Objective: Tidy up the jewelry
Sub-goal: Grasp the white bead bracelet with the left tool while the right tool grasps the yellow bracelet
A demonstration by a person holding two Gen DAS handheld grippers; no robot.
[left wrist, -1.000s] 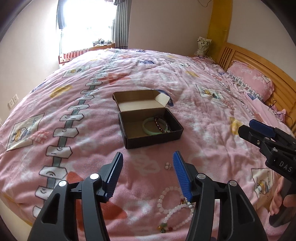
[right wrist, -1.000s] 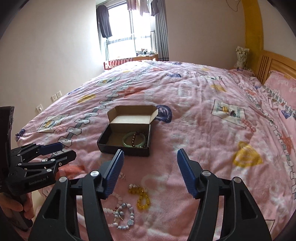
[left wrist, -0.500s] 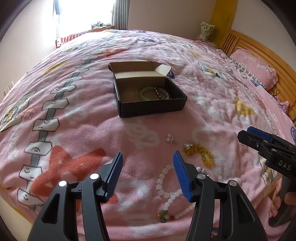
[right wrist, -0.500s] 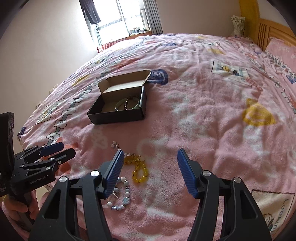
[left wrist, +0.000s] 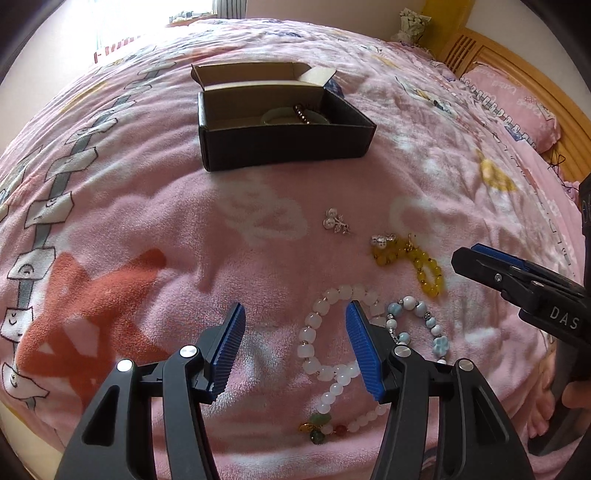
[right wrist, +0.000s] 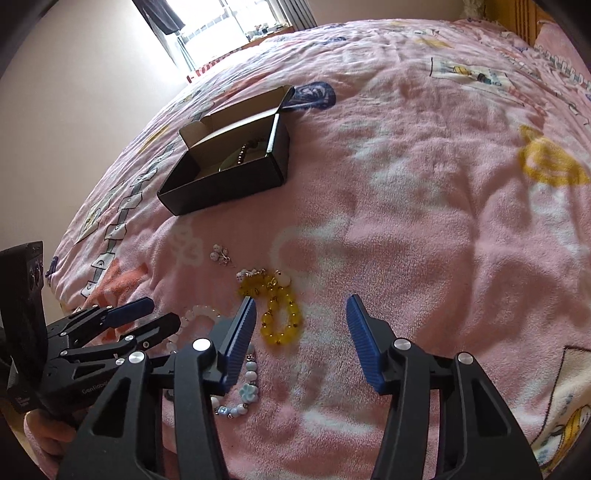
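Loose jewelry lies on the pink blanket: a white bead bracelet [left wrist: 325, 354], a blue bead bracelet [left wrist: 417, 325], a yellow bead bracelet [left wrist: 417, 266] [right wrist: 277, 314] and small pearl earrings [left wrist: 336, 221] [right wrist: 220, 255]. Behind them stands an open black box [left wrist: 280, 147] [right wrist: 229, 184] holding a green bangle [left wrist: 291, 118] and a dark bead bracelet. My left gripper [left wrist: 295, 306] hovers open over the white bracelet's left part. My right gripper [right wrist: 301, 299] is open with its jaws closing, the yellow bracelet below and between them, untouched.
The bed's near edge runs just below both grippers. A wooden headboard [left wrist: 517, 74] and a pink pillow [left wrist: 517, 99] lie at the far right. A window [right wrist: 229, 29] lights the far side. A hand [right wrist: 48, 439] holds the left gripper's handle.
Both grippers have dropped toward the blanket and tipped downward, so the loose jewelry now fills the lower views. The right jaws have narrowed a little.
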